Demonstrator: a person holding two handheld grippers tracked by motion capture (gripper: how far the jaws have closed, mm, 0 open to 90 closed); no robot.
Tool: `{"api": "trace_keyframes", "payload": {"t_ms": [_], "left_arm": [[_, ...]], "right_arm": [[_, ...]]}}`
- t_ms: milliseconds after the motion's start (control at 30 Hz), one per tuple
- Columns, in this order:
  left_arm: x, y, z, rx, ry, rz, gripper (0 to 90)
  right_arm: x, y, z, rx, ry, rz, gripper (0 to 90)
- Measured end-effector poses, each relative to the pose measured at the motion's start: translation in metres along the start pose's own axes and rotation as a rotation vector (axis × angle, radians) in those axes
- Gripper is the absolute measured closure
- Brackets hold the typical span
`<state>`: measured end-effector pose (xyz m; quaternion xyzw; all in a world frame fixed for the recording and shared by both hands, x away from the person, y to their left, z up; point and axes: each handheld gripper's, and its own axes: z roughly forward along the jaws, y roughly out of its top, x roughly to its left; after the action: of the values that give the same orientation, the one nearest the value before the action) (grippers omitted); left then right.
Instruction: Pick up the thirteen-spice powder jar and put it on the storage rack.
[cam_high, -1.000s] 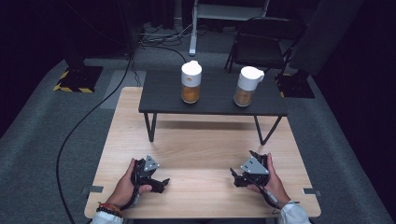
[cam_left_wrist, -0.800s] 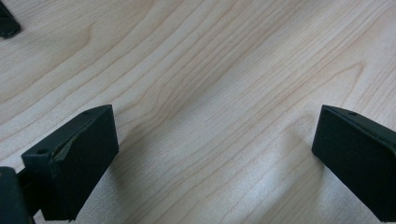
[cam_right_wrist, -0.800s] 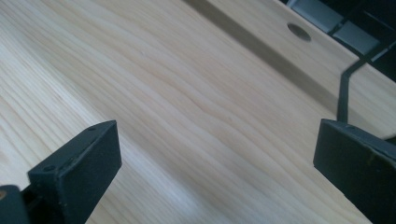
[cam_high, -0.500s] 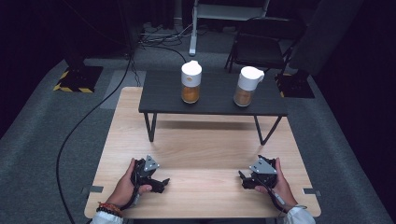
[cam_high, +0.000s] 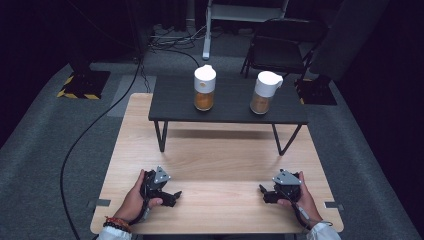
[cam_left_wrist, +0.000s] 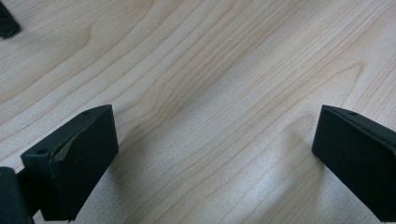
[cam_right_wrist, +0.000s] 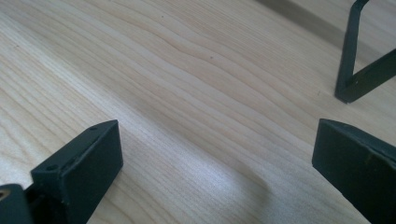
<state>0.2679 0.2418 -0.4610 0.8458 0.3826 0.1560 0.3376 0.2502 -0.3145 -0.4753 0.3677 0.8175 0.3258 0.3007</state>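
Observation:
My left gripper (cam_high: 172, 194) lies on the light wooden table (cam_high: 215, 160) near its front left, held by a hand, jaws pointing right. In the left gripper view its jaws (cam_left_wrist: 215, 158) stand wide open over bare wood. My right gripper (cam_high: 264, 192) rests near the front right in the other hand, jaws pointing left. They are also wide open (cam_right_wrist: 215, 163), with nothing between them. Two white-lidded jars with orange-brown contents, one left (cam_high: 205, 89) and one right (cam_high: 265, 92), stand on a low black shelf (cam_high: 230, 107) at the table's far side.
The shelf rests on thin black legs (cam_right_wrist: 355, 70), one of which is close ahead of the right gripper. A small dark object (cam_left_wrist: 7, 23) juts in at the top-left corner of the left gripper view. A black cable (cam_high: 95, 130) runs along the grey floor at left; a chair (cam_high: 280, 45) stands behind.
My right gripper has slid a little to the right and toward the front edge. The left gripper and both jars have stayed put.

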Motion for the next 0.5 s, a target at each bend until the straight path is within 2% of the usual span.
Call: {"api": "trace_keyframes", "payload": {"t_ms": [500], "left_arm": [[0.001,0.001,0.001,-0.001,-0.006,0.003,0.0]], "right_arm": [[-0.034,0.001,0.005,0.057,0.078,0.144,0.2]]}}
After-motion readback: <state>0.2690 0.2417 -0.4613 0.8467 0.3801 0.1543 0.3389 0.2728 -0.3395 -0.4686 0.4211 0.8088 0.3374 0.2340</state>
